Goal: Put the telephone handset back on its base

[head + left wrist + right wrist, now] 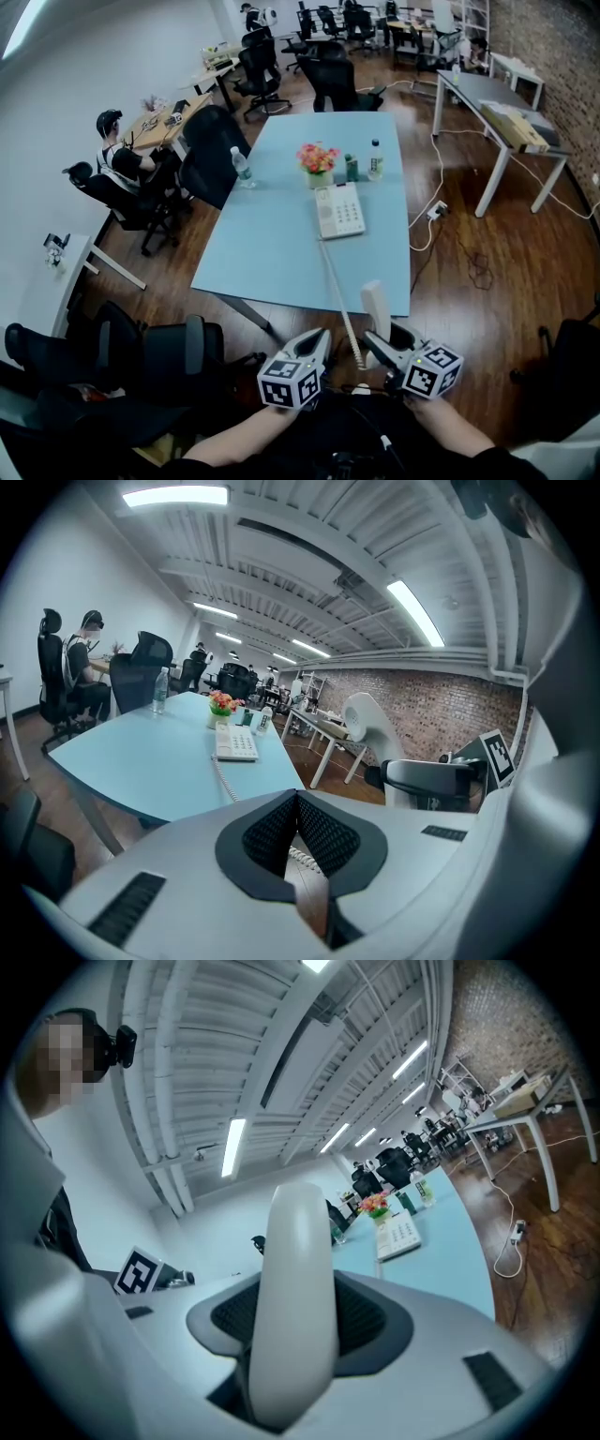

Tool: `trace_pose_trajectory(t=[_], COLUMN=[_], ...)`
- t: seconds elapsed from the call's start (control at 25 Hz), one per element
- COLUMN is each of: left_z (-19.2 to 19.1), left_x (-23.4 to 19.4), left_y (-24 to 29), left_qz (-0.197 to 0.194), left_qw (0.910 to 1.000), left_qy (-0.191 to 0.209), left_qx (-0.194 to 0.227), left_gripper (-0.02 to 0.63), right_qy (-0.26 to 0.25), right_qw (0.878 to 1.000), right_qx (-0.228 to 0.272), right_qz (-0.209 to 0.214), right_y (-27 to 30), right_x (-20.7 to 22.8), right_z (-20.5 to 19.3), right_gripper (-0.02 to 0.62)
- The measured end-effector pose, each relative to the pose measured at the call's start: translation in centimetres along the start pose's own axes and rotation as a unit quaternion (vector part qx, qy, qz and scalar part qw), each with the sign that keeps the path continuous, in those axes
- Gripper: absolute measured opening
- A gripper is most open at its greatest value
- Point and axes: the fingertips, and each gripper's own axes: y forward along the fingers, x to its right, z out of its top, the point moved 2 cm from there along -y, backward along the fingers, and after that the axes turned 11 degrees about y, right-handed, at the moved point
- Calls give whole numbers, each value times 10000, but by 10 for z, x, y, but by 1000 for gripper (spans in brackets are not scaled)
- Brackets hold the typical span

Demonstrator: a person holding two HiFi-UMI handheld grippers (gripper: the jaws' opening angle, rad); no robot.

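The white telephone base (339, 210) lies on the light blue table (272, 244), past its middle. Its coiled cord (339, 291) runs off the near edge to the white handset (376, 305), which stands upright below the table edge. My right gripper (387, 337) is shut on the handset (298, 1288), the pads pressing its sides, and the base (400, 1235) shows far ahead. My left gripper (317, 343) hangs just left of it, shut and holding nothing; its pads (319, 834) meet at the tip. In the left gripper view the handset (370, 726) rises to the right and the base (234, 744) lies ahead.
Near the base stand a flower pot (317, 159), a green can (352, 169) and two water bottles (375, 159) (242, 169). Black office chairs (211, 155) ring the table, and a person (117, 155) sits at the left. A white table (497, 103) stands at the right, with cables on the floor.
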Motion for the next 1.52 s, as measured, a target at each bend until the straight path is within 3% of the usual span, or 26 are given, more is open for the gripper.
trace_pose_trajectory(t=[0.56,0.8,1.28,1.52], left_z=[-14,-2,72,96], left_x=[-20,-45,-139,-193], left_y=[7,23,79,105], left_qz=[22,-52,-288,-409], left_qw=[9993,9993,9993,9984], left_qy=[-66,-46,-208,-319], left_qx=[-380,-377,96,203], left_gripper=[0,0,0,0], right_qy=[360,471,22,-20], right_qw=[9993,9988,9988,9968], right_qx=[42,50,57,68], right_qz=[-31,-131,-483,-796], right_y=[22,48,143,196], right_x=[10,25,32,55], right_z=[-4,2,65,86], right_gripper=[230,230,230,230])
